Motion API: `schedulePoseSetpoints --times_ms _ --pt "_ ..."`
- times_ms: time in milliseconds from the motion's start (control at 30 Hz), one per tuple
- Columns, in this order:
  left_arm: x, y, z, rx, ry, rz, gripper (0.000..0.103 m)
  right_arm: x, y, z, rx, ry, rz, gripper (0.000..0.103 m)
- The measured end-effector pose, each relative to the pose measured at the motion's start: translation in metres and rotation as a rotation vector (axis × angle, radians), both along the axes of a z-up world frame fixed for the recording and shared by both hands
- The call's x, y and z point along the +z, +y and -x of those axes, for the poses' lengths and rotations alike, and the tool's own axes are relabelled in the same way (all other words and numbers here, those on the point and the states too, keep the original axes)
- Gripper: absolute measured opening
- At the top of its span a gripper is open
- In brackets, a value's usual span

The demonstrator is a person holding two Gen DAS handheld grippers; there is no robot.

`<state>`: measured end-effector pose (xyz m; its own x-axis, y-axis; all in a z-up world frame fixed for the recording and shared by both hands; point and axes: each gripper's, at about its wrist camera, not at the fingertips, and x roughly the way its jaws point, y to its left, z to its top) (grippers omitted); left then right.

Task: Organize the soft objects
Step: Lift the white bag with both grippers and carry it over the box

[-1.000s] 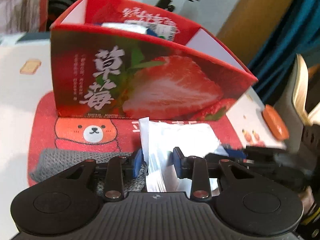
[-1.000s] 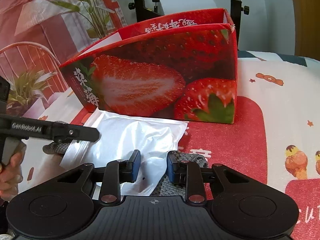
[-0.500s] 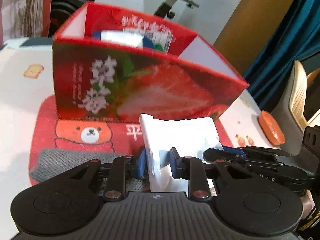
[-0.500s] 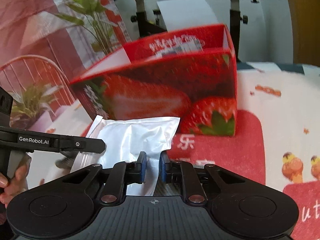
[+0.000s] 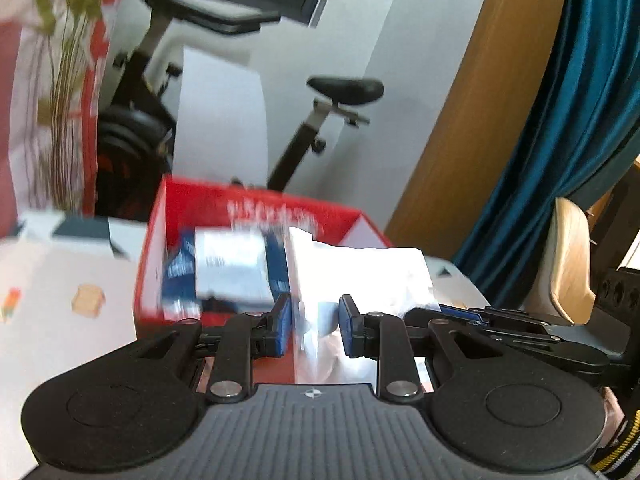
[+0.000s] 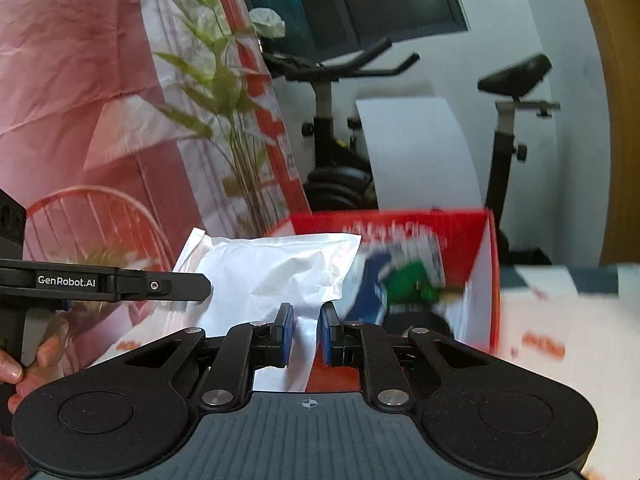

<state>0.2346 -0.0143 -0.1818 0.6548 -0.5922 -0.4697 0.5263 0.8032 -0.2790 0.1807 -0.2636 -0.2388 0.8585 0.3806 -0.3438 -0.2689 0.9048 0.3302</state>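
Note:
A white plastic bag (image 5: pixel 360 272) hangs in the air, stretched between both grippers above the open top of the red strawberry box (image 5: pixel 154 248). My left gripper (image 5: pixel 315 314) is shut on the bag's left edge, and my right gripper (image 6: pixel 306 320) is shut on its lower right corner (image 6: pixel 308 340). In the right wrist view the bag (image 6: pixel 272 276) partly hides the box (image 6: pixel 486 280). Blue, white and green packets (image 5: pixel 228 268) lie inside the box. The left gripper's fingers (image 6: pixel 176 286) enter the right wrist view from the left.
A person's hand (image 6: pixel 24 360) grips the left tool. Behind the box stand an exercise bike (image 6: pixel 332 128), a leafy plant (image 6: pixel 224 92) and a white sheet (image 6: pixel 416 152). A blue curtain (image 5: pixel 580 140) and a pale chair (image 5: pixel 568 268) are at the right. The patterned tablecloth (image 5: pixel 60 300) surrounds the box.
Both grippers closed on the white bag where it lay on the mat and lifted it. It went from in front of the box to above its rim, and the box's inside came into view.

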Motion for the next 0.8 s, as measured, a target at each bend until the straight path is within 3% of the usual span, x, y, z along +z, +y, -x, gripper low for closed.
schedulePoseSetpoints --times_ms 100,200,433,633,800 --pt "0.006 -0.011 -0.02 0.023 -0.068 -0.041 0.027 0.012 0.0 -0.029 0.005 -0.009 0.037 0.014" --pt "0.004 -0.024 -0.049 0.043 -0.074 -0.063 0.027 0.017 0.001 -0.062 -0.007 0.019 0.079 0.014" --pt "-0.021 -0.039 -0.108 0.076 0.081 -0.104 0.027 -0.003 0.006 -0.127 -0.028 0.153 0.128 0.014" --pt "-0.044 -0.043 -0.126 0.033 0.189 -0.202 0.027 -0.035 0.009 -0.154 -0.029 0.318 0.117 0.014" --pt "-0.055 -0.051 -0.13 -0.001 0.213 -0.269 0.027 -0.051 0.013 -0.163 -0.047 0.401 0.154 0.015"
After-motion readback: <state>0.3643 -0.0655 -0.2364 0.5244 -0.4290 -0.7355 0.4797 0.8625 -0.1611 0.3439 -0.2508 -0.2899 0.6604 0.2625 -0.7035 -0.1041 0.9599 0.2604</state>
